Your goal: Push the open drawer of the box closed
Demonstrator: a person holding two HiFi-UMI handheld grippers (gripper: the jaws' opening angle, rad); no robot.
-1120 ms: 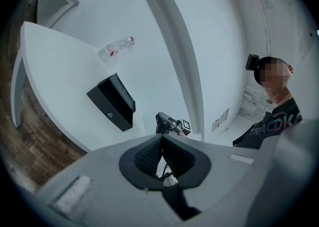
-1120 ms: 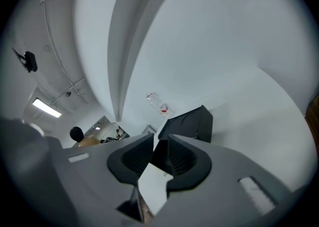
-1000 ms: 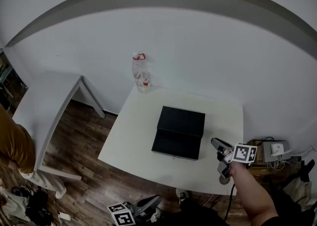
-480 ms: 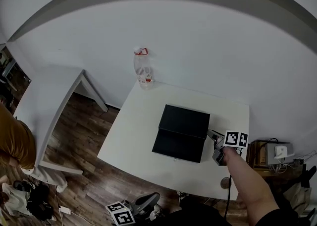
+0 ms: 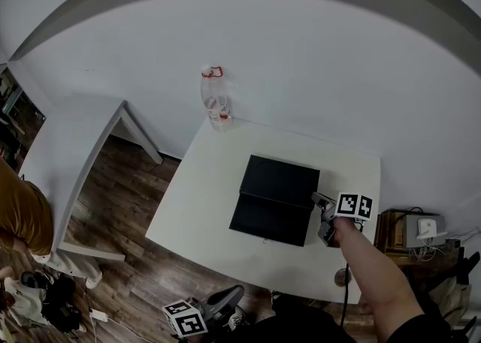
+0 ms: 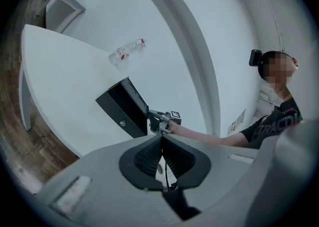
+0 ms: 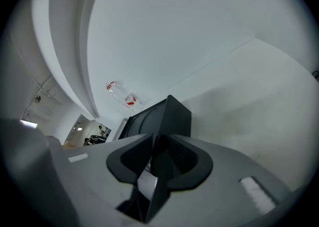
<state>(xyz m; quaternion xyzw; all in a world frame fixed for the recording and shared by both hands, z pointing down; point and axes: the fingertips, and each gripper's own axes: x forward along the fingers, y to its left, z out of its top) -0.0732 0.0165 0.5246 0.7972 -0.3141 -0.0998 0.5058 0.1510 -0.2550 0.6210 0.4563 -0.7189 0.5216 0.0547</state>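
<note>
A black box [image 5: 282, 181] lies on the white table [image 5: 203, 191], its drawer [image 5: 267, 219] pulled out toward the near edge. My right gripper [image 5: 317, 204] is against the box's right side, where the drawer comes out. In the right gripper view a black corner of the box [image 7: 172, 114] runs deep between the jaws of the right gripper [image 7: 158, 154]. These jaws have just been closing and the pads appear to press on that corner. My left gripper [image 5: 229, 305] hangs below the table's near edge, shut with nothing in it [image 6: 160, 159].
A clear plastic bottle [image 5: 216, 104] with a red cap stands at the table's far left corner. A grey table [image 5: 68, 161] is off to the left, over wooden floor [image 5: 120, 221]. A low stand with cabled devices [image 5: 417, 229] sits to the right. A person in orange [image 5: 19, 221] is at the left edge.
My right gripper has come from the table's right front corner up to the box's right side. The left gripper stays low by the near edge.
</note>
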